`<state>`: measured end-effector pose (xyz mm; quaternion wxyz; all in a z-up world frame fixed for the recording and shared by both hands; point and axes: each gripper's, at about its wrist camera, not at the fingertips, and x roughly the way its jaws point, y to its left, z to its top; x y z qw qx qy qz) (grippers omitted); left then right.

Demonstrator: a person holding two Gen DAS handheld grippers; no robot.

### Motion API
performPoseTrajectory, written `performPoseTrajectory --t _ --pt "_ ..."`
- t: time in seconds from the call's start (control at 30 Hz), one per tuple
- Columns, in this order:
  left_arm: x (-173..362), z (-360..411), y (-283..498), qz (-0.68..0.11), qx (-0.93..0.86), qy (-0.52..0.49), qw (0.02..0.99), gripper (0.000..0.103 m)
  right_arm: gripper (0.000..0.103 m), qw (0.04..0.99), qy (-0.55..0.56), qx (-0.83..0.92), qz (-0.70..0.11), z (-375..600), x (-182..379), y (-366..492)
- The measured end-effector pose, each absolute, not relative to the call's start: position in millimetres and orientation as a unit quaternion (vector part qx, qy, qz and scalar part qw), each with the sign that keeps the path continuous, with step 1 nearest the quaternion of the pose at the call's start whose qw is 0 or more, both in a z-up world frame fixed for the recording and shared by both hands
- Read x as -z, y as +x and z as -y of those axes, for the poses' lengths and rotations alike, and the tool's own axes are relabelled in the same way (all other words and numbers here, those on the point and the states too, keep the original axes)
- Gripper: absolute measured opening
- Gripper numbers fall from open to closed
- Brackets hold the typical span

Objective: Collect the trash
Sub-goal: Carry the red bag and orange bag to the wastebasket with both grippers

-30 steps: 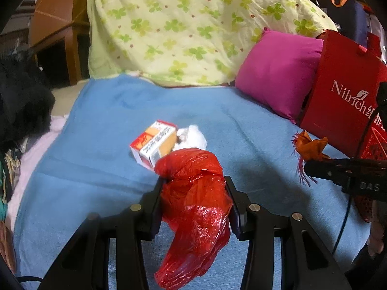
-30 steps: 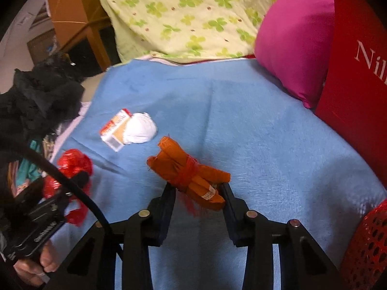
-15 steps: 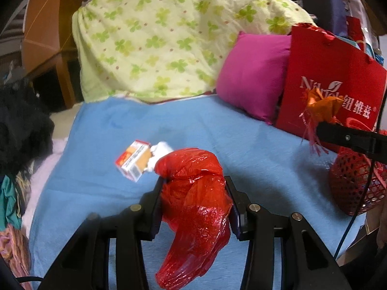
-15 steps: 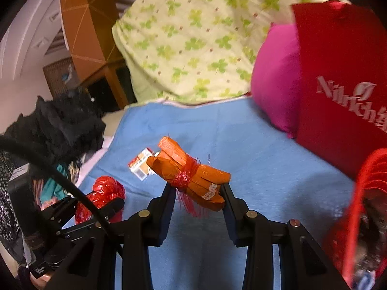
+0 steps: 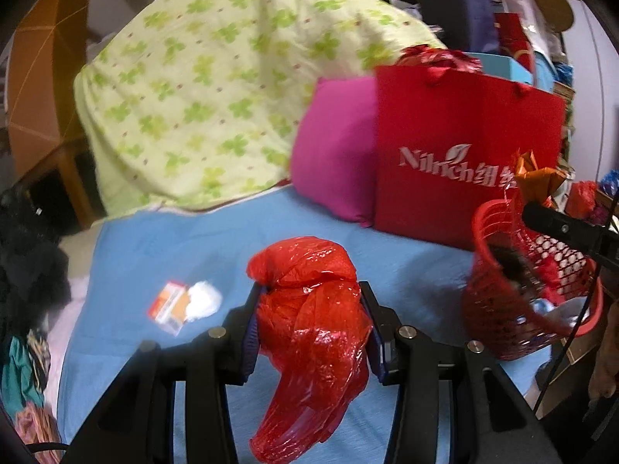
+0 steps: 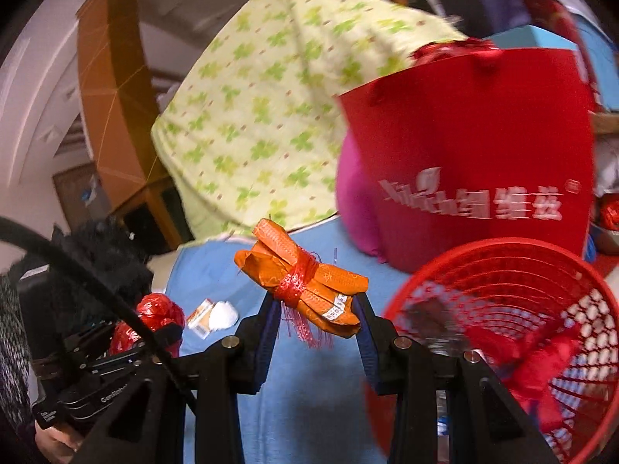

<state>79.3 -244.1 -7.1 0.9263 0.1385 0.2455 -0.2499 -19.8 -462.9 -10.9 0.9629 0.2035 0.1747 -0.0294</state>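
Inside, the red mesh basket (image 6: 503,270) holds red crumpled trash (image 6: 541,363).

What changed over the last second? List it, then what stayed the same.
Both grippers lifted off the blue blanket and swung right toward the red mesh basket, which has come into view. The right gripper now has the orange bundle close beside the basket rim. Nothing was picked up or released. Unchanged: the left gripper stays clamped on the red plastic bag; the small box and white wad remain on the blanket.
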Motion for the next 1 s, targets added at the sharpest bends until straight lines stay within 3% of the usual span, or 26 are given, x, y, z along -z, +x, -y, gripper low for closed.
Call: performPoseTrajectory --t 1.0 --pt "-21 382 13 -0.211 0.367 0.206 0.882 0.048 0.041 0.932 0.321 0.118 -0.121 576 30 -80"
